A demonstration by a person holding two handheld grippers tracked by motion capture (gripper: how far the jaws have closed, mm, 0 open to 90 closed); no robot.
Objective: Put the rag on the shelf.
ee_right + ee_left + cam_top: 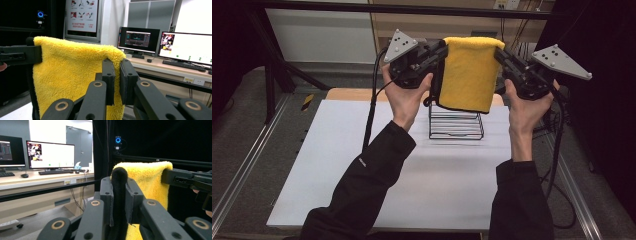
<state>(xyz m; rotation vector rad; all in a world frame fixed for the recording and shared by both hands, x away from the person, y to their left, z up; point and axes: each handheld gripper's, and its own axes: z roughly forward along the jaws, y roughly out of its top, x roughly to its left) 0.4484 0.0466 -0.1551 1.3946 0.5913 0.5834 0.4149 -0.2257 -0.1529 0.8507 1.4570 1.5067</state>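
Observation:
A fluffy yellow towel (469, 75) with a black backing hangs stretched between my two grippers, high above the table. My left gripper (443, 51) is shut on its top left corner, and in the left gripper view the jaws (119, 186) pinch the towel's black edge. My right gripper (499, 52) is shut on the top right corner, with yellow pile (70, 72) squeezed between its jaws (117, 68). Below the towel a black wire rack (456, 126) stands on the white table (362, 165). The towel's lower edge hides the rack's top.
Metal frame rails run along both sides of the table, and a dark post stands at the back left. Cables trail down from both grippers. A desk with monitors (50, 155) and a keyboard lies beyond the workspace.

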